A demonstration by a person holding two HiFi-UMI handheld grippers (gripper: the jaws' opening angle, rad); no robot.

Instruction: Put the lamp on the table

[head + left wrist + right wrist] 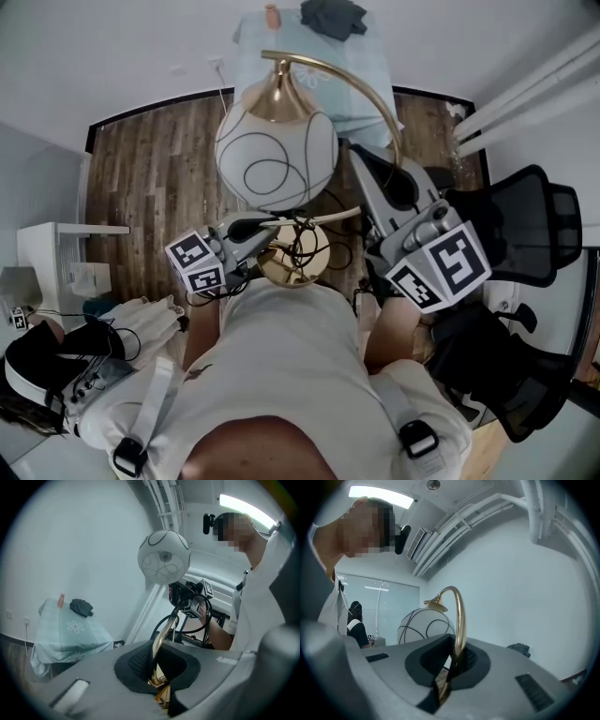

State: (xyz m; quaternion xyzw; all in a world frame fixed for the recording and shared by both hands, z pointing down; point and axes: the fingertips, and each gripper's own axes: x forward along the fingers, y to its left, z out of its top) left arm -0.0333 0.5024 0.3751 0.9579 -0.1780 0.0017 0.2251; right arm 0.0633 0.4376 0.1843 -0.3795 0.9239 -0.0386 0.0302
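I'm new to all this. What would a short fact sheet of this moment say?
held: lamp, white globe, gold arched stem
left gripper: shut on the stem, low down
right gripper: shut on the stem
lamp's place: carried in front of the person, not yet on the table
table: ahead, pale green cover; a dark cloth and a small bottle on it

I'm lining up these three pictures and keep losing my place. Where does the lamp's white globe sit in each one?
Head view: globe in the upper middle, slightly left of centre.
Left gripper view: globe in the upper middle, just right of centre.
Right gripper view: globe low and left of centre, its lower part hidden.
Shared landmark: the lamp's gold arm shows in all three.
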